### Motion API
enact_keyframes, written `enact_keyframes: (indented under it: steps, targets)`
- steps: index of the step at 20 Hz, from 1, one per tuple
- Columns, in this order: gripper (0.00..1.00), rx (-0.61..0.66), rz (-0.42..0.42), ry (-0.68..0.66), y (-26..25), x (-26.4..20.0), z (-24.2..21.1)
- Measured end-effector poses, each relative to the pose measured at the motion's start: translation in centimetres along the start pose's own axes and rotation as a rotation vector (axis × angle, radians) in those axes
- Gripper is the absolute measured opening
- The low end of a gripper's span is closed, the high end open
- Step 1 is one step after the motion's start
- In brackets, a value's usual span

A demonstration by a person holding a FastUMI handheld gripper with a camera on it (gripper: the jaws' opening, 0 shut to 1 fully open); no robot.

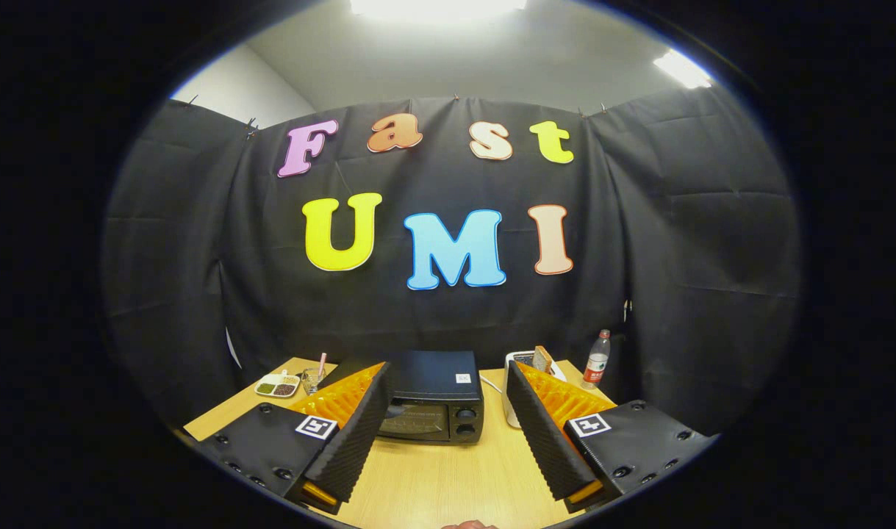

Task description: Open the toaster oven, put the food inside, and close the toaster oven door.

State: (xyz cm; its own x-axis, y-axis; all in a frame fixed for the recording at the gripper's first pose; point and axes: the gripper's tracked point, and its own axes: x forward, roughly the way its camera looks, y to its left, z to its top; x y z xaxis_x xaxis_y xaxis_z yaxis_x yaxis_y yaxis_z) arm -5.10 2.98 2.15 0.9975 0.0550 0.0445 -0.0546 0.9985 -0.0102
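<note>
Wooden tabletop (448, 477) carries, beyond the left finger, a divided snack dish (277, 384). Gripper (448, 411) gapes, empty. Toaster oven (433, 406) sits between and beyond the fingers, door closed; judged rigid, heavy; grasp the door's top edge. Bottle (597, 360) stands beyond the right finger.

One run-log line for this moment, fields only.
gripper: open, holding nothing | toaster oven: door shut, beyond fingers | table: bare ahead of fingers | stage: approach, door not yet opened

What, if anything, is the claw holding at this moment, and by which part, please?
Nothing is held. The claw is open, its fingers spread wide over the table, with the toaster oven beyond them, its door closed.
</note>
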Motion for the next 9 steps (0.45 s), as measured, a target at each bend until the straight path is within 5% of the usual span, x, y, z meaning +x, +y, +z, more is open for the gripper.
enact_keyframes:
  steps: [9]
  targets:
    - [0.99,-0.007,0.052,-0.023,1.8,1.0,1.0]
